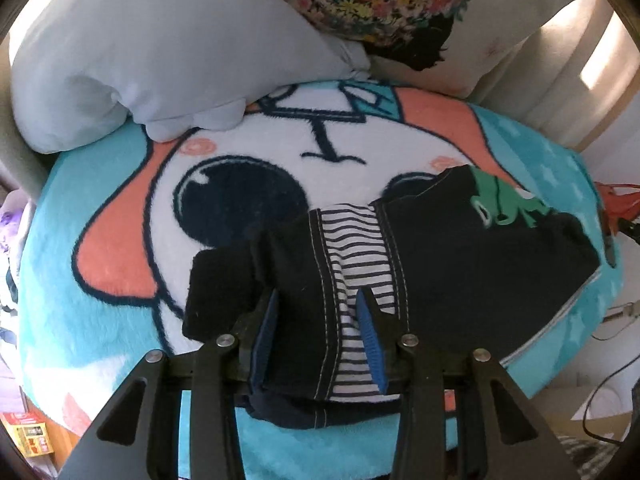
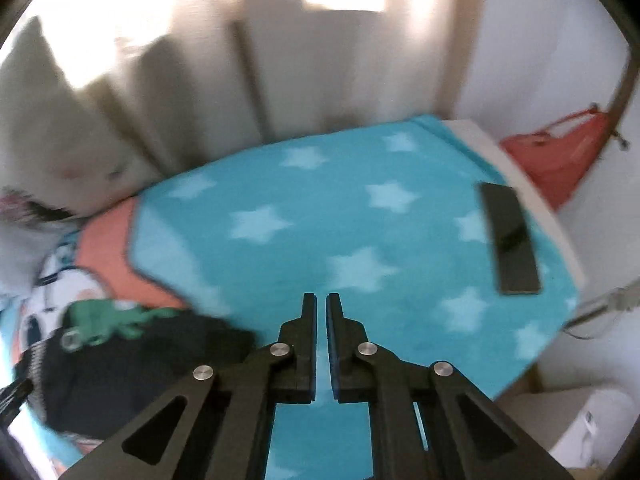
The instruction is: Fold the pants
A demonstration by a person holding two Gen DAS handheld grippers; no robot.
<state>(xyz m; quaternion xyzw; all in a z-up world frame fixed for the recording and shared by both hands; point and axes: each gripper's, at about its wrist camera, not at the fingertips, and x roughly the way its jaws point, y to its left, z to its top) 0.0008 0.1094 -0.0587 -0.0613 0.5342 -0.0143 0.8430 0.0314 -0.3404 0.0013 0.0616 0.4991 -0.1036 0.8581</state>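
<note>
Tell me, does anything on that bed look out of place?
Yes: a flat black slab, perhaps a phone, lies on the starry blanket near its edge, which seems unrelated to folding. The dark pants sit rumpled, their striped lining showing between the left tongs. The right tongs hold nothing.

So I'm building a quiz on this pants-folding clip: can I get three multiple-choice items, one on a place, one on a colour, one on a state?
1. Where does the black phone lie?
A. on the teal star blanket
B. on the pillow
C. on the pants

2. What colour is the print on the dark pants?
A. yellow
B. green
C. red

3. How is the left tool?
A. shut and empty
B. out of view
C. open around the pants' striped waistband

Answers:
1 A: the right wrist view shows the phone flat on the starred blanket near its edge.
2 B: the green print shows on the dark cloth.
3 C: its blue pads stand apart with fabric between.
</note>
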